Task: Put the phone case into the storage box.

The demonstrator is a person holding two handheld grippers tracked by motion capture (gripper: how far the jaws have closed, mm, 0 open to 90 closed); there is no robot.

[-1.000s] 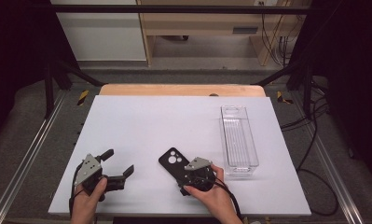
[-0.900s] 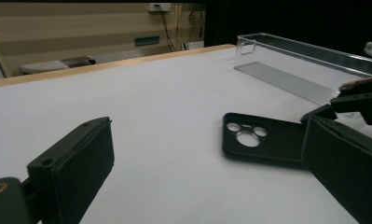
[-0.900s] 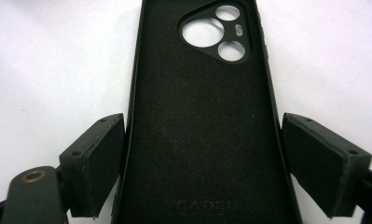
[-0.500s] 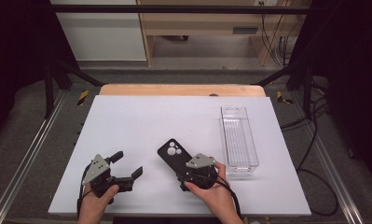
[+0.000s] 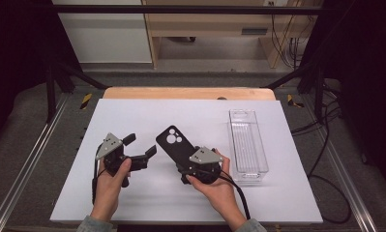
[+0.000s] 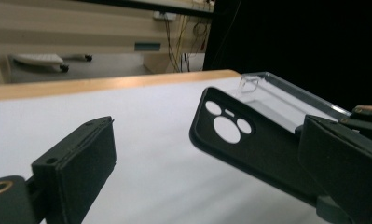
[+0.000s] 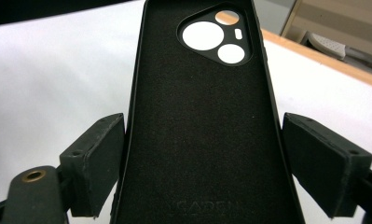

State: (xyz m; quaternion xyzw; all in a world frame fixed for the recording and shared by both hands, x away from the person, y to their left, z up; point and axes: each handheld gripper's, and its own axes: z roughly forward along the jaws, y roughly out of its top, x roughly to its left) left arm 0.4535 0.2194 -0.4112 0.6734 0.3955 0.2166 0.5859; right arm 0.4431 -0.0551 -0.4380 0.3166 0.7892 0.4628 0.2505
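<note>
A black phone case (image 5: pixel 175 144) with round camera cut-outs hangs tilted above the white table (image 5: pixel 190 116). My right gripper (image 5: pixel 190 164) is shut on its lower end. In the right gripper view the case (image 7: pixel 197 126) runs up between the pads (image 7: pixel 97 154), inner side facing the camera, with my right gripper (image 7: pixel 202 121) clamped across its width. My left gripper (image 5: pixel 141 146) is open just left of the case, jaws pointing toward it, nothing between them. In the left gripper view the case (image 6: pixel 249 144) lies ahead to the right, partly behind my left gripper's (image 6: pixel 207 126) right jaw.
A clear, long plastic tray (image 5: pixel 248 145) lies on the table's right side, close to the right hand, and appears again as the clear tray (image 6: pixel 286 93) behind the case. A wooden edge (image 5: pixel 188 93) borders the table's far side. Metal rails run along both sides.
The left gripper has moved right and up, closer to the case. The right gripper has risen a little with the case, whose top end now tilts higher off the table.
</note>
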